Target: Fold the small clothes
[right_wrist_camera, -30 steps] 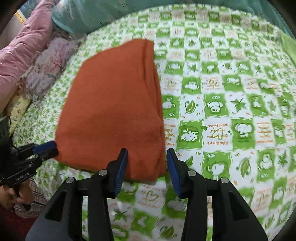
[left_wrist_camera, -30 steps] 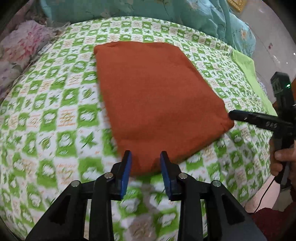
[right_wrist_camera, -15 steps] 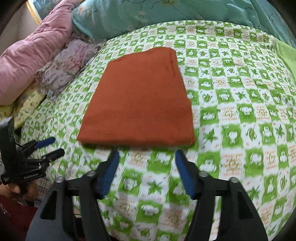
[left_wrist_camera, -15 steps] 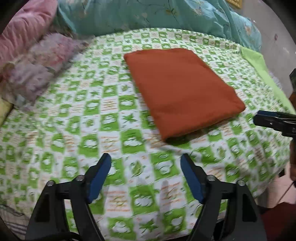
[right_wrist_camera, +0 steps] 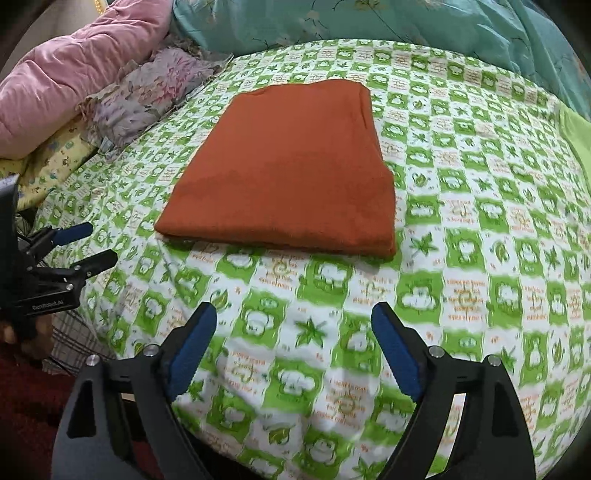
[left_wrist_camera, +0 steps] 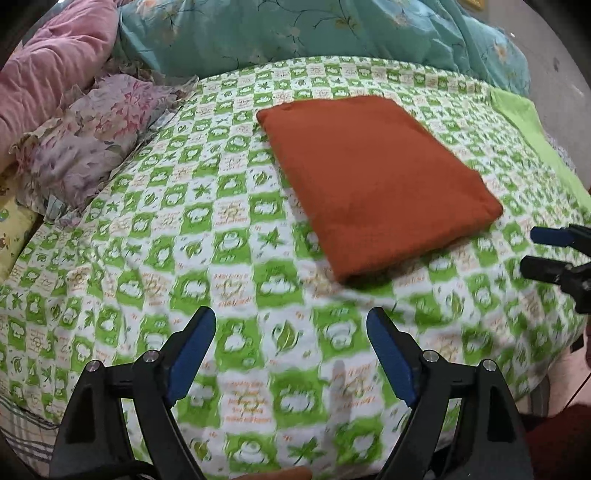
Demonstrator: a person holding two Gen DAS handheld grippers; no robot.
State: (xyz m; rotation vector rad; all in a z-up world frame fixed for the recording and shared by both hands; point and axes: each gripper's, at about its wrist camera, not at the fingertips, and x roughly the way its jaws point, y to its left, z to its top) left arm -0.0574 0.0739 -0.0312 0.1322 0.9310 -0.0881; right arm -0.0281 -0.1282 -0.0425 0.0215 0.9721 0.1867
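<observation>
A rust-orange garment (left_wrist_camera: 373, 173) lies folded into a flat rectangle on the green-and-white checked bedsheet (left_wrist_camera: 184, 240); it also shows in the right wrist view (right_wrist_camera: 295, 170). My left gripper (left_wrist_camera: 291, 332) is open and empty, held back from the garment's near corner. My right gripper (right_wrist_camera: 294, 328) is open and empty, held back from the garment's near edge. Each gripper shows in the other's view: the right one (left_wrist_camera: 532, 251) at the right edge, the left one (right_wrist_camera: 99, 243) at the left edge.
A pink quilt (right_wrist_camera: 74, 62), a floral pillow (left_wrist_camera: 92, 136) and a teal floral duvet (left_wrist_camera: 295, 29) lie along the far and left sides of the bed. A plain light-green cloth (left_wrist_camera: 535, 136) lies at the right. The bed's near edge is just below the grippers.
Both grippers have opened wide, let go of the garment's near edge and drawn back from it. The folded garment stays flat on the sheet.
</observation>
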